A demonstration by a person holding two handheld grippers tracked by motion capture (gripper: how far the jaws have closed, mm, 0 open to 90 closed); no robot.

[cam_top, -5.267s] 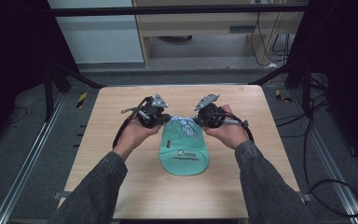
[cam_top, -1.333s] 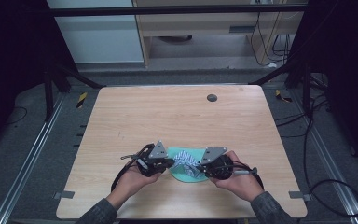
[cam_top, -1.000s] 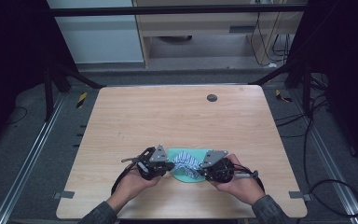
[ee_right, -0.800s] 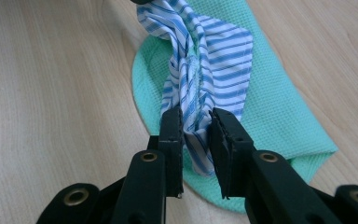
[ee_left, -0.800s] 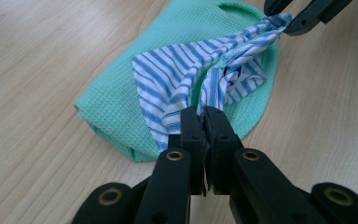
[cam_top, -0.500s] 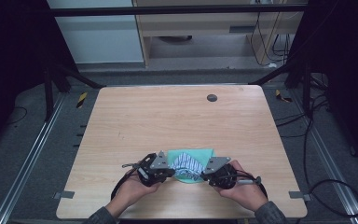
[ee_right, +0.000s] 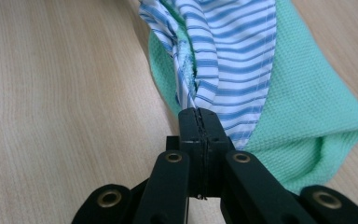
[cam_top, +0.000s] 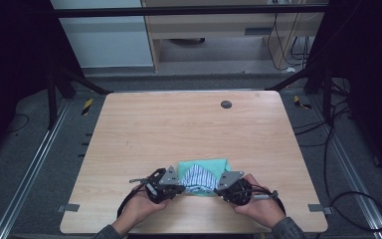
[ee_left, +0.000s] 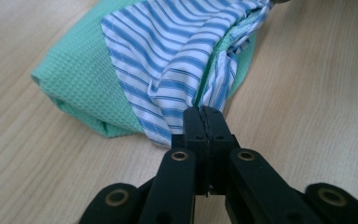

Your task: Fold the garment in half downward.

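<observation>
A green waffle-weave cloth with a blue-and-white striped lining lies folded near the table's front edge. My left gripper is shut on the striped corner at the fold's near left. In the left gripper view its jaws pinch bunched striped fabric beside the green layer. My right gripper is shut on the near right corner, and its jaws have just closed further. In the right gripper view the jaws clamp striped fabric over green cloth.
The wooden table has a small black round cap near its far edge. Metal rails run along both sides on the floor. Cables trail at the right, and a shelf unit stands beyond the table.
Both hands have drawn the cloth from mid-table toward the front edge, folding it over. In the last second they sank slightly nearer and the fold settled flat.
</observation>
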